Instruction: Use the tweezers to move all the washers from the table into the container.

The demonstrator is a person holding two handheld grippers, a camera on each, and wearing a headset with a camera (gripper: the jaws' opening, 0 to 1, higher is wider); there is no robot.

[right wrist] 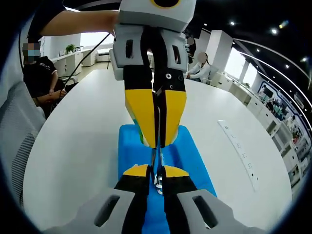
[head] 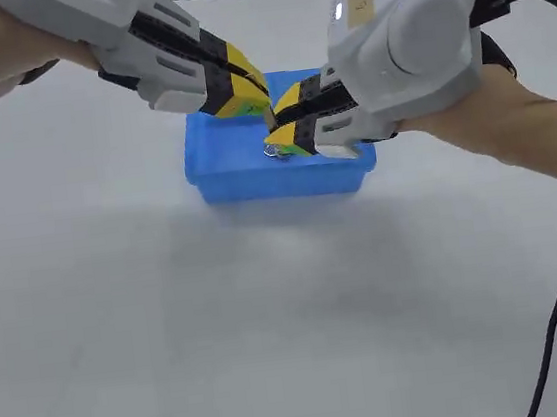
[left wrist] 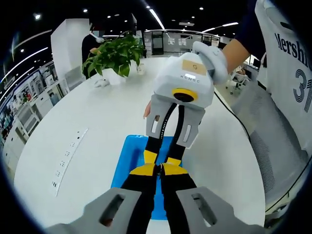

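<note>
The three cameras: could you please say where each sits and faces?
Head view: on the headset, looking down at the bin; left gripper, right gripper and a forearm show.
Left gripper view: on the left gripper, facing the right one; own shut jaws show.
Right gripper view: on the right gripper, facing the left one; own jaws hold tweezers.
Both gripper views see the bin.

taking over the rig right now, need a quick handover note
Right gripper: shut on the tweezers, tips over the blue container.
Left gripper: jaws together, meeting the right one tip to tip; whether it also pinches the tweezers is unclear.
A small metal piece, probably a washer, is at the tweezer tips over the container.
Left to do: drop it in, then check the table for more washers.
</note>
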